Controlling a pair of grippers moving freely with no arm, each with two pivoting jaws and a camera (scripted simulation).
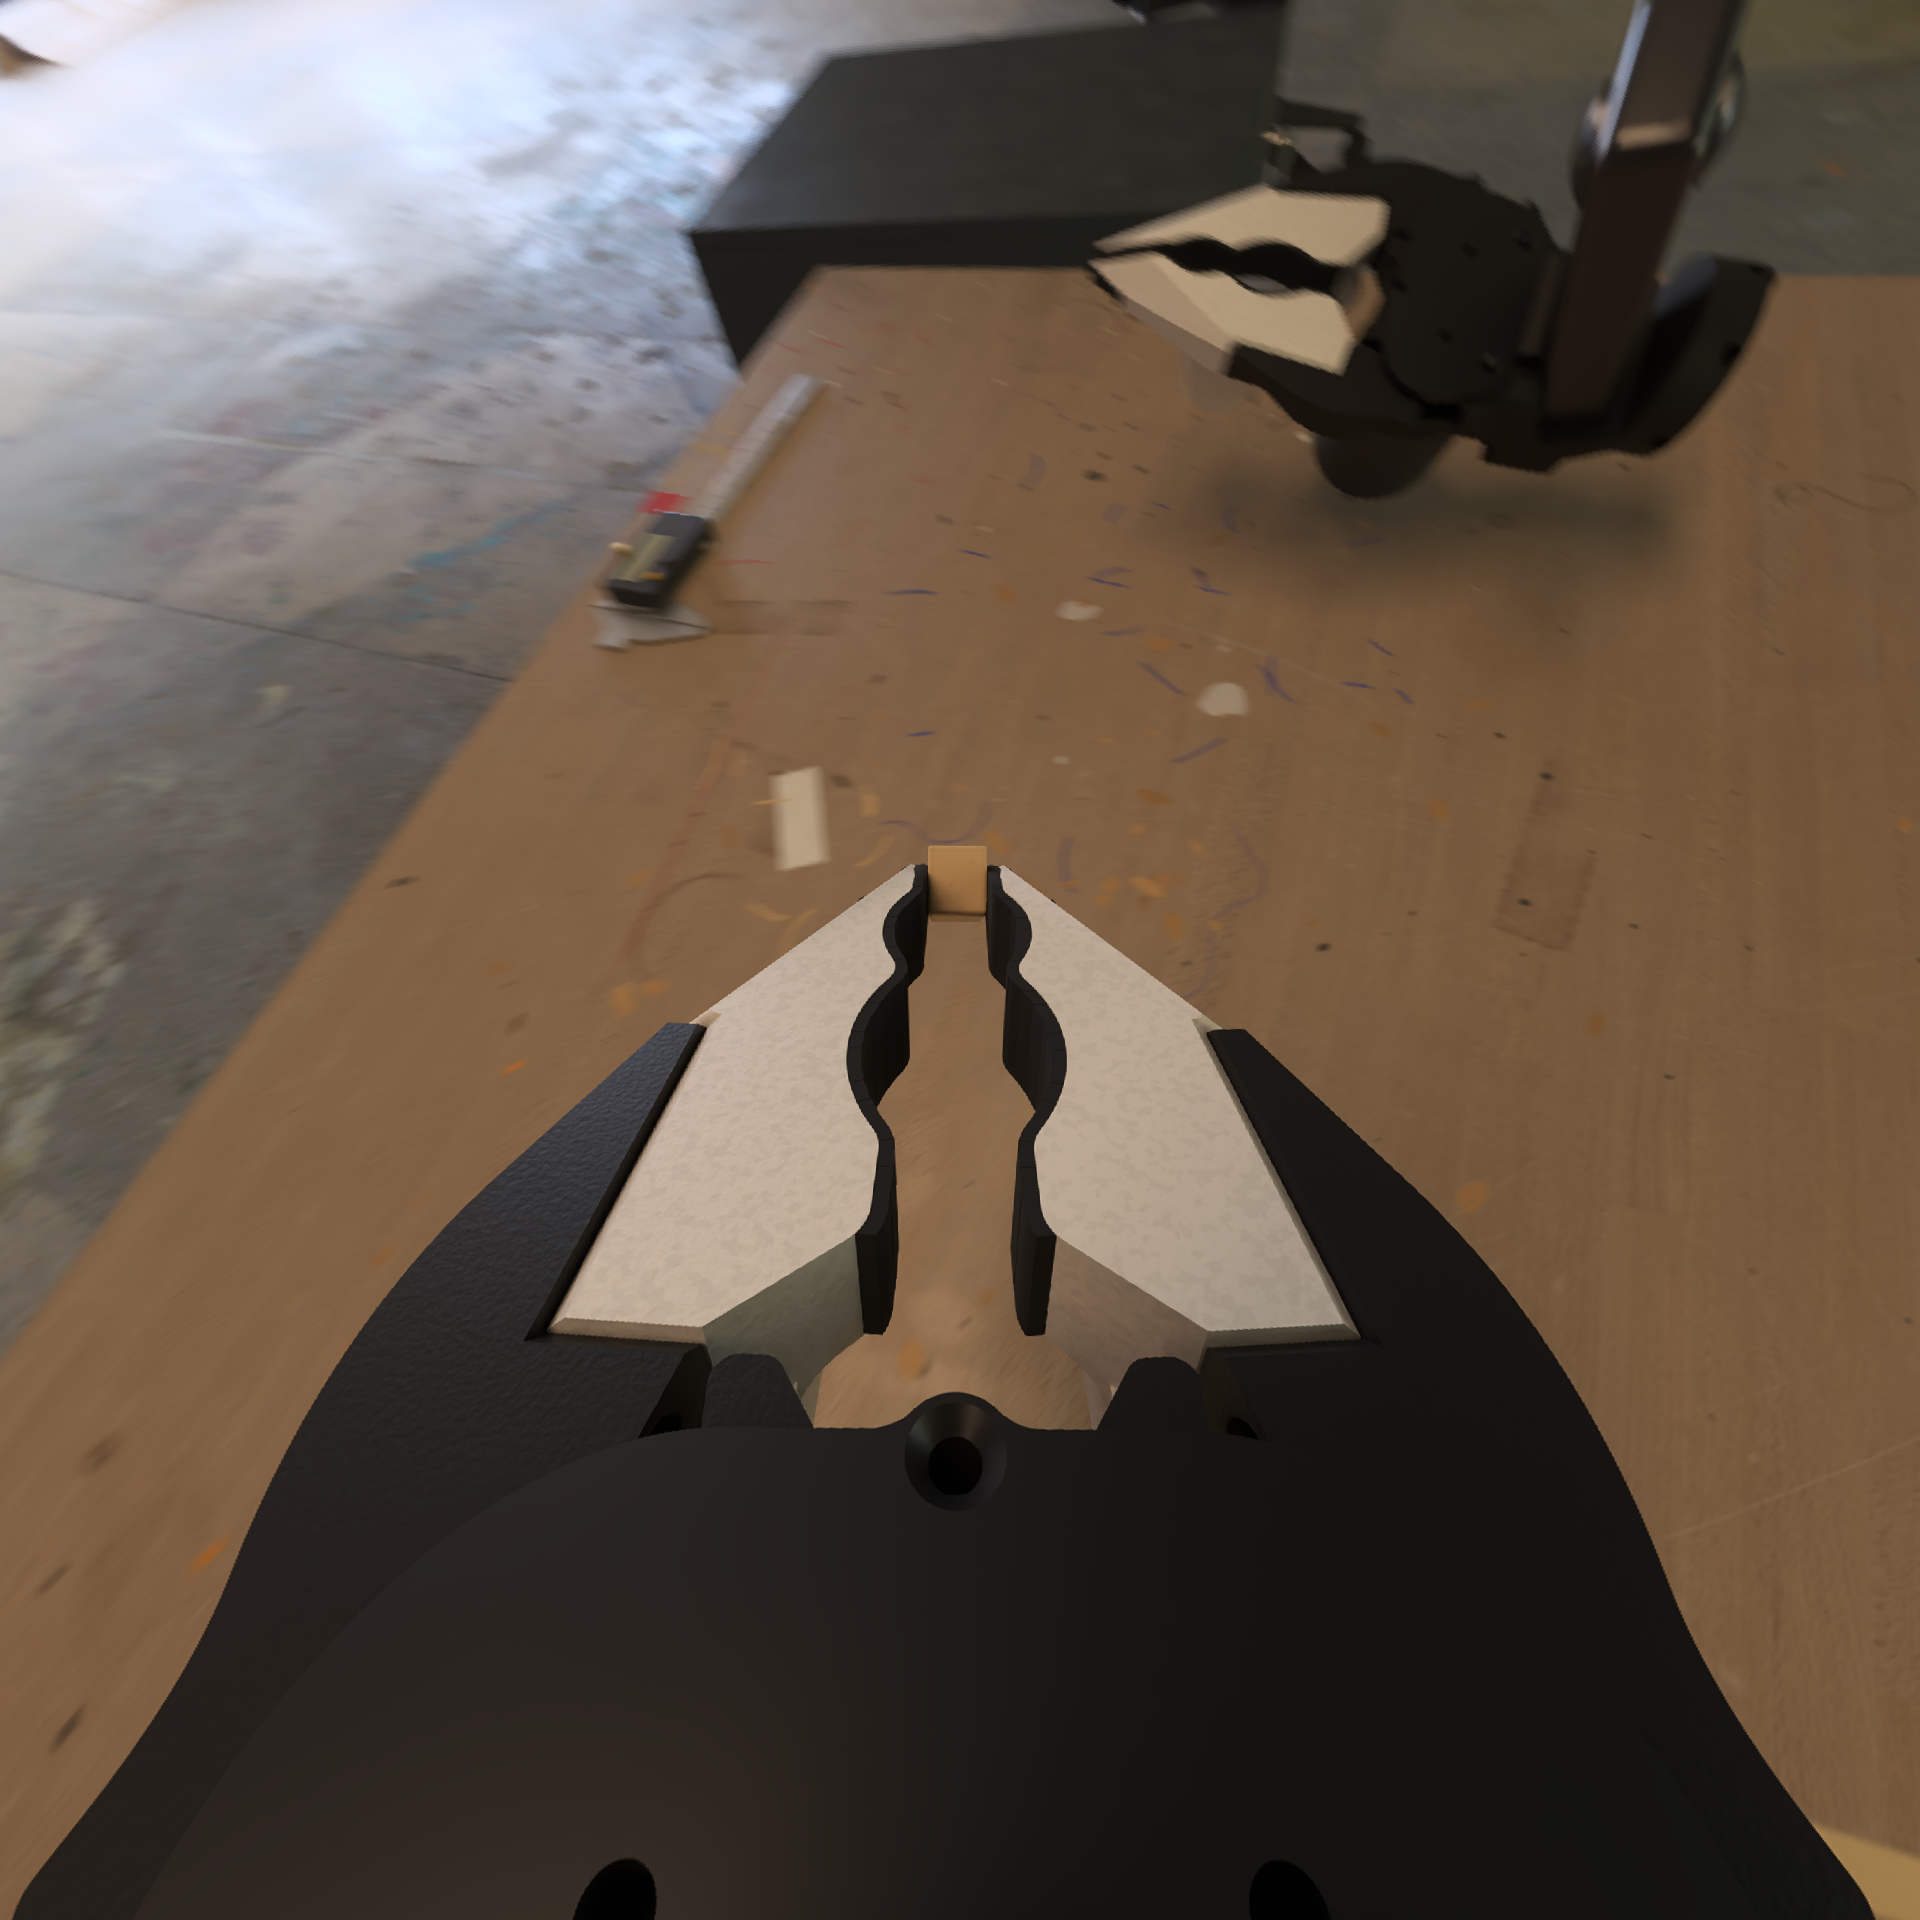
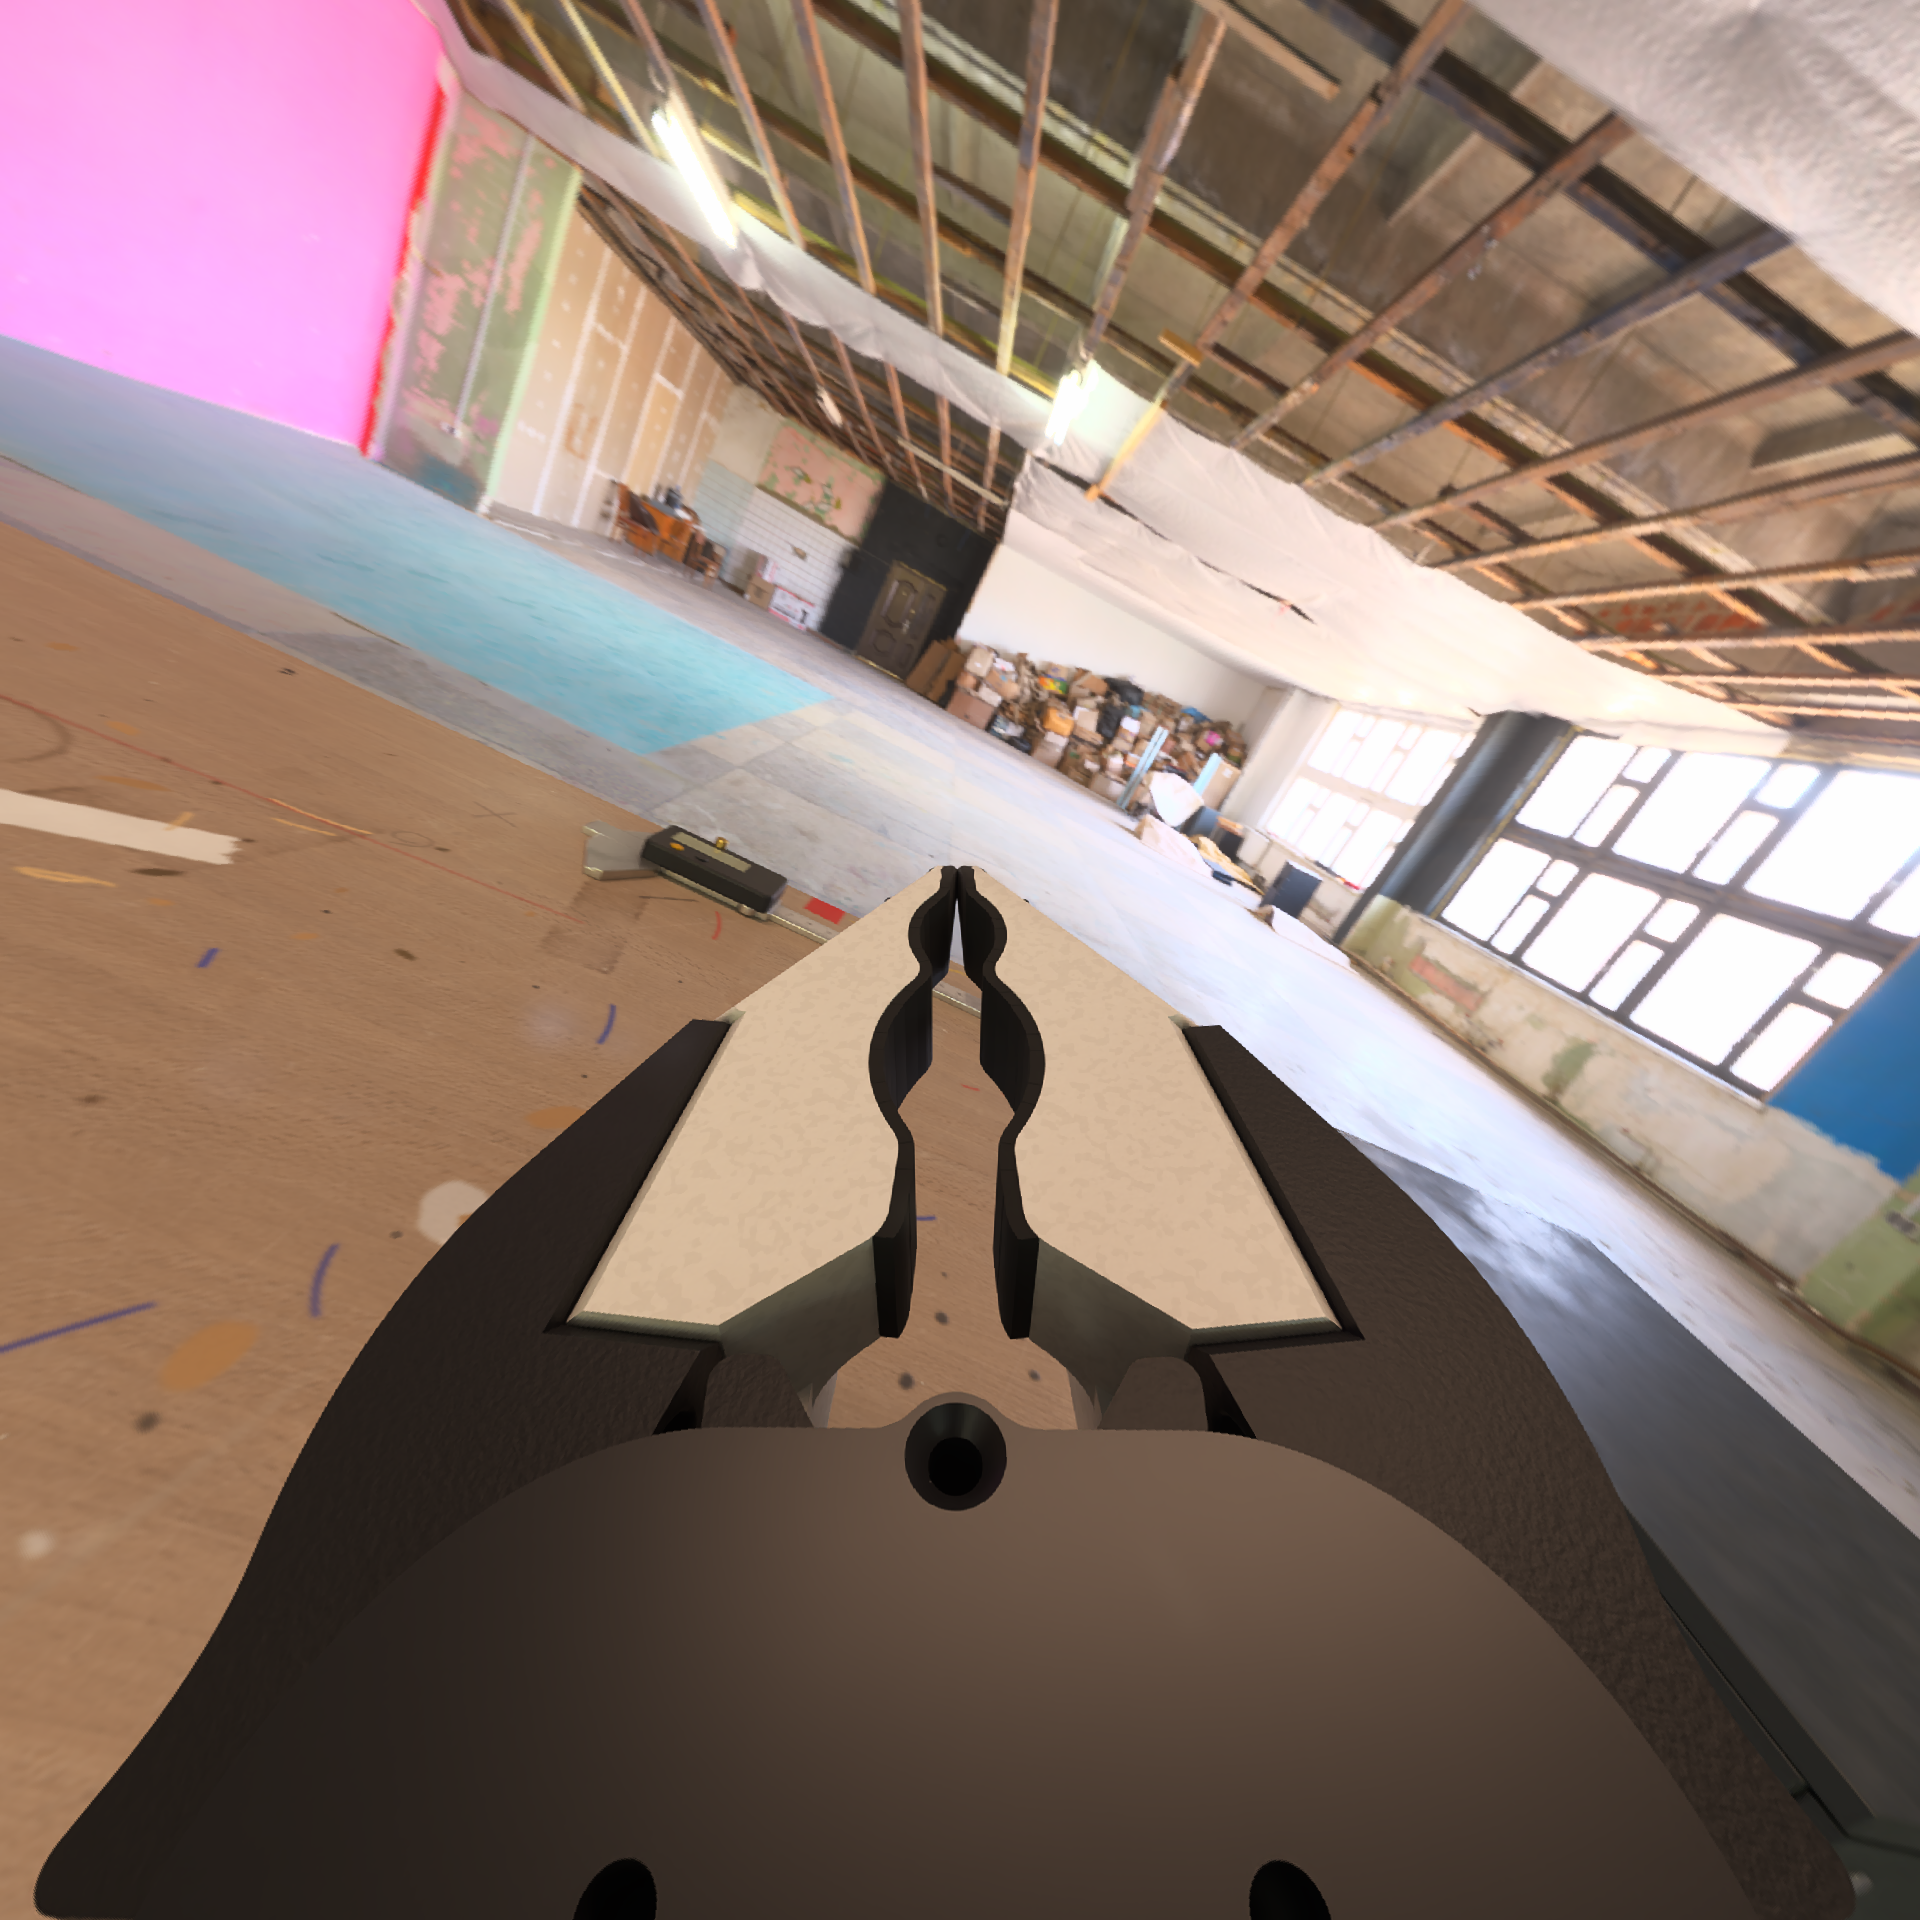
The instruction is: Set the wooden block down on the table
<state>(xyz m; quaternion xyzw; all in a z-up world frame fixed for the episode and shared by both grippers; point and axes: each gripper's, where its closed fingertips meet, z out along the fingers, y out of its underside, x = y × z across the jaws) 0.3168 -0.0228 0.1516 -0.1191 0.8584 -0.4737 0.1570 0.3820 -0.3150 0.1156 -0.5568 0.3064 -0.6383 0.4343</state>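
A small pale wooden block (image 1: pixel 957 881) sits pinched between the tips of my left gripper (image 1: pixel 957 883), which is shut on it above the wooden table (image 1: pixel 1351 1039). Whether the block touches the table cannot be told. My right gripper (image 2: pixel 956 878) is shut and empty, pointing over the table's edge towards the room. It also shows in the left wrist view (image 1: pixel 1236 270), hovering above the far right of the table.
A digital caliper (image 1: pixel 717 499) lies near the table's left edge, also seen in the right wrist view (image 2: pixel 717 862). A black box (image 1: pixel 997 166) stands beyond the table's far end. White paint marks (image 1: pixel 800 831) and coloured scribbles dot the table.
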